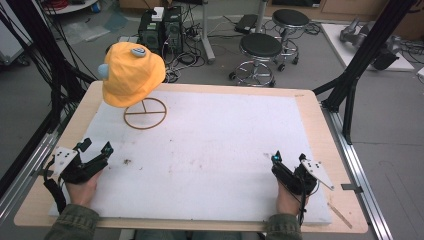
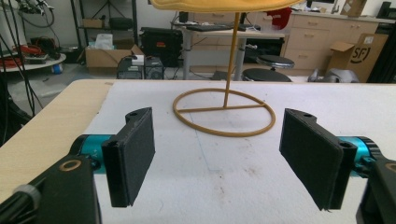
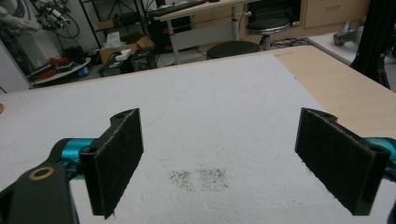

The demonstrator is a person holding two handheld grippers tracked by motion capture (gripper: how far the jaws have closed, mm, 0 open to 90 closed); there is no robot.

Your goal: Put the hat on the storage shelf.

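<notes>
- So, both tools idle near the front edge of the table (image 1: 310,107): left gripper (image 1: 98,152) near the front-left corner, right gripper (image 1: 289,164) near the front-right, jaws on both spread wide, nothing between them.
- Thing in hand looks like the yellow cap (image 1: 131,73), perched on the wire stand (image 1: 145,113) at the back-left of the table, well apart from both grippers.
- Risk: stand is a thin rod on a light ring base; a sideways tug on the cap likely tips or drags the whole stand rather than freeing the cap.
- Risk: cap is soft fabric, floppy brim; a shallow pinch probably slips or bunches cloth. Pads (image 2: 135,156) look like coarse black foam, so grip friction should be decent.
- Risk: the cap hangs over the ring, so a low approach could clip the ring (image 2: 224,113) first.
- White mat (image 3: 224,107) is fuzzy and slightly soiled; wood rim is smooth.
- Cap has a grey-blue patch on top and a blue bump on its left side; what they are, can't tell.
</notes>
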